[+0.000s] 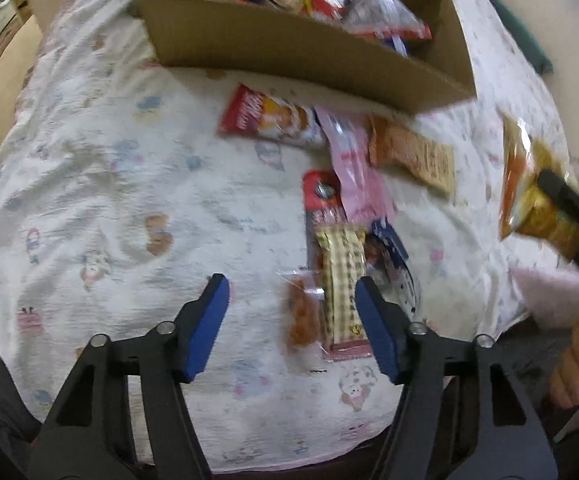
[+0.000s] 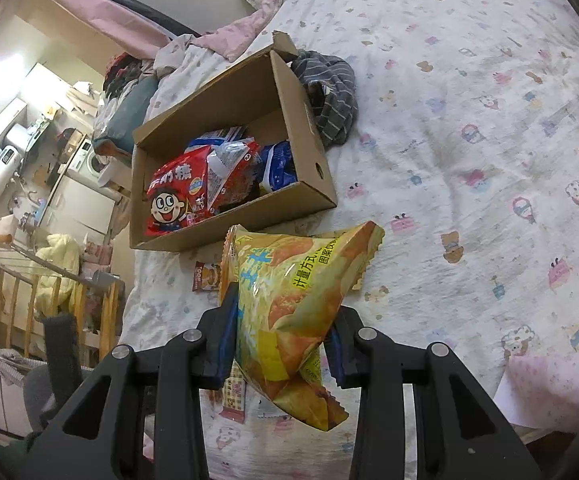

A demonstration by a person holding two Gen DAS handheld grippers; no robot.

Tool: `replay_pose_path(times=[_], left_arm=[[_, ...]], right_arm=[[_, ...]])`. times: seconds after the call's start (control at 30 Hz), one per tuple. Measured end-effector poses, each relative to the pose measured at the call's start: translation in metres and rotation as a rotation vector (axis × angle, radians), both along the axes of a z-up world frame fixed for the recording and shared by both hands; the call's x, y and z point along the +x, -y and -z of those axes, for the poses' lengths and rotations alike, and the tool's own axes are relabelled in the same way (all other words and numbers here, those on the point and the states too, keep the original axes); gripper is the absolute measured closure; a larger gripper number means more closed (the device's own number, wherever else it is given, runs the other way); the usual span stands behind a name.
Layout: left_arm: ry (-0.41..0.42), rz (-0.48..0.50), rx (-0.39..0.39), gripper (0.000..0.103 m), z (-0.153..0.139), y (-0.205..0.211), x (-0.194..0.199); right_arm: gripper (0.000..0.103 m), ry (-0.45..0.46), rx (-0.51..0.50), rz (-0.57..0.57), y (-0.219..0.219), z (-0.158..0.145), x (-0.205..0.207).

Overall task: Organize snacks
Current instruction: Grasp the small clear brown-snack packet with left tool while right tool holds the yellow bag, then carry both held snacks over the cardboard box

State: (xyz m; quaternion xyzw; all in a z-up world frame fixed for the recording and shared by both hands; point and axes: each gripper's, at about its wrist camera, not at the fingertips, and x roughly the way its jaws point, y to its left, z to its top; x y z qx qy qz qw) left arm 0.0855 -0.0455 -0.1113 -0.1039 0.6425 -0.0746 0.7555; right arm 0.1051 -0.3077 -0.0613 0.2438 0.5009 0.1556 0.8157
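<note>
**Chip bag held over the bed, left fingers down among the loose snacks**

Nearest the right wrist camera, the right gripper (image 2: 281, 344) pinches a yellow chip bag (image 2: 289, 300) between its fingers, which press into the bag's two sides. The bag's long axis runs along the fingers, its crimped top pointing away toward the box and its other end hanging below the fingers. It is held clear above the bed sheet (image 2: 469, 160). Chinese print runs across the bag's green band; it is only partly legible. From the left wrist camera the same bag (image 1: 529, 184) shows at the right edge, tilted, with a black finger across it and a hand (image 1: 577, 360) below.

The left gripper (image 1: 293, 328) points steeply down at the sheet, its blue-padded fingers (image 1: 205, 328) half spread and holding nothing. A checked yellow bar (image 1: 343, 292) lies lengthwise just inside the right finger, an orange snack (image 1: 301, 316) beside it; whether the pad touches the bar I cannot tell. The picture is blurred.

Farther on, a pink packet (image 1: 353, 164), a red packet (image 1: 273, 118) and an orange-tan packet (image 1: 413, 152) lie scattered on the sheet, their writing unreadable.

Beyond them stands the open cardboard box (image 2: 309, 152), its long axis running away from the camera. Inside lies a red bag (image 2: 173, 196) with a cartoon face, white Chinese characters and the word "MILK", beside blue packets. A grey striped cloth (image 2: 329, 92) lies against the box's far right corner.
</note>
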Motion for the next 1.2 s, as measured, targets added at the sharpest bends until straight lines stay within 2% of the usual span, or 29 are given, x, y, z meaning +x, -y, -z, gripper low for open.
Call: replay_pose_path(times=[0.03, 0.1, 0.17, 0.2, 0.23, 0.27, 0.43, 0.6, 0.9, 1.07, 1.2], left_arm=[[-0.038, 0.020, -0.001, 0.053, 0.008, 0.006, -0.001], [-0.087, 0.031, -0.004, 0.060, 0.022, 0.012, -0.002], [-0.091, 0.035, 0.007, 0.061, 0.029, 0.015, -0.004], [-0.082, 0.034, 0.006, 0.066, 0.030, 0.015, -0.005], [-0.076, 0.040, 0.000, 0.085, 0.029, 0.017, -0.005], [-0.078, 0.060, 0.015, 0.089, 0.028, 0.021, -0.006], [-0.060, 0.069, 0.037, 0.089, 0.025, 0.021, -0.008], [-0.029, 0.039, 0.090, 0.089, 0.016, 0.009, -0.004], [0.003, 0.022, 0.115, 0.089, 0.006, -0.008, -0.006], [0.052, 0.009, 0.125, 0.089, -0.016, -0.019, -0.003], [0.118, -0.021, 0.123, 0.089, -0.046, -0.031, 0.008]], right_arm=[[0.064, 0.000, 0.000, 0.003, 0.001, 0.000, 0.000], [0.064, -0.001, 0.003, 0.006, 0.001, 0.000, 0.000], [0.065, 0.000, 0.000, 0.005, 0.001, 0.000, 0.000], [0.064, 0.002, -0.003, 0.002, 0.001, 0.000, 0.000], [0.064, 0.002, -0.005, 0.000, 0.000, 0.000, 0.000], [0.064, 0.001, -0.007, -0.001, 0.000, 0.001, 0.000], [0.064, -0.004, -0.011, -0.008, -0.001, 0.001, 0.000], [0.064, -0.004, -0.014, -0.011, -0.003, 0.000, -0.001], [0.064, -0.003, -0.013, -0.011, -0.004, 0.001, 0.000], [0.064, 0.017, 0.003, -0.014, -0.005, -0.005, -0.001], [0.064, 0.053, 0.035, -0.006, -0.005, -0.014, 0.001]])
